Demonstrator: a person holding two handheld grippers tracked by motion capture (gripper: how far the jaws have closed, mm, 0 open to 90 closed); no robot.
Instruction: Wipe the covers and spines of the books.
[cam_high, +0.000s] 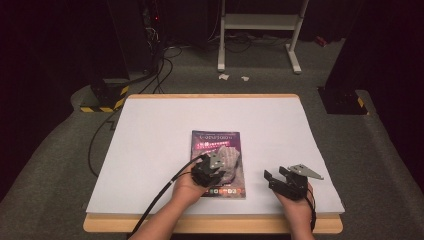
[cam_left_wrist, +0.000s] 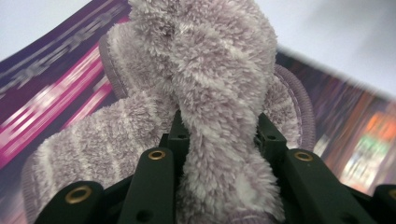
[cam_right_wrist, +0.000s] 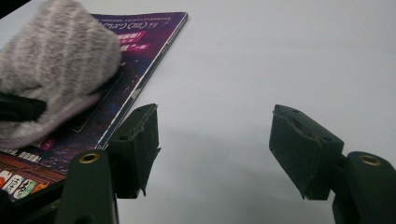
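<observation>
Bare forearms without sleeves, black two-jaw left gripper (cam_high: 207, 172) with brass-ringed screw holes, trailing black cable (cam_high: 162, 195), black right gripper (cam_high: 280, 181) topped by grey three-cornered plate (cam_high: 305, 171), chipped jaw pads (cam_right_wrist: 140, 140)

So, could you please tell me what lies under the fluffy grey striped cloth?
The fluffy grey striped cloth, clamped in the left gripper, rests on a purple glossy magazine. The cover's middle is hidden beneath it.

dim rm; grey carpet (cam_high: 55, 165); white stand (cam_high: 260, 22)
</observation>
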